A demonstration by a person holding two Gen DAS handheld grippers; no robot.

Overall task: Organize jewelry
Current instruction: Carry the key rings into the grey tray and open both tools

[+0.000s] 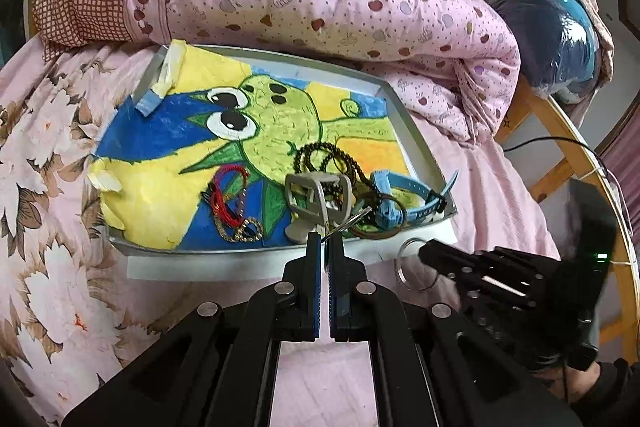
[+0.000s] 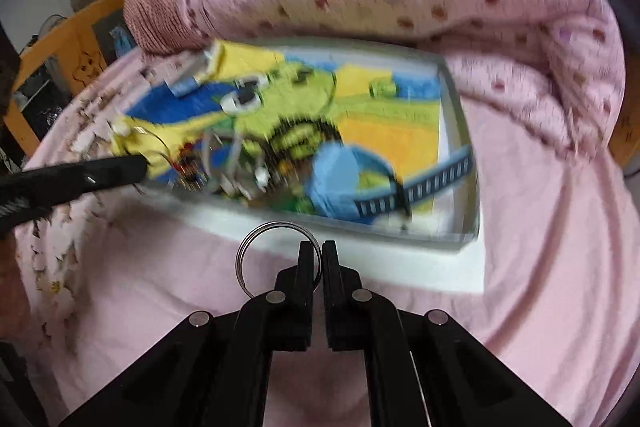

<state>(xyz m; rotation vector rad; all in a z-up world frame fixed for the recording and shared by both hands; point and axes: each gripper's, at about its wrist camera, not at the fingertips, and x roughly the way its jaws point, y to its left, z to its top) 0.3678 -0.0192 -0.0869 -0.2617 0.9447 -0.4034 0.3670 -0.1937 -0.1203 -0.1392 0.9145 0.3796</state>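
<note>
Your left gripper (image 1: 327, 241) is clamped on one thin ring (image 1: 347, 223) at the tray's (image 1: 416, 147) near edge. Your right gripper (image 2: 317, 247) pinches one key ring (image 2: 256, 247) over the pink sheet (image 2: 540, 227). One blue watch (image 1: 404, 195) and two grey buckles (image 1: 316, 199) lie inside.

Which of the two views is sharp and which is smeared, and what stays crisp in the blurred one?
Left wrist view: sharp, the tray and beaded bracelet clear, edges bowed by the fisheye. Right wrist view: bedding and tray contents smeared by motion; only the right gripper and the metal ring it pinches stay crisp.
</note>
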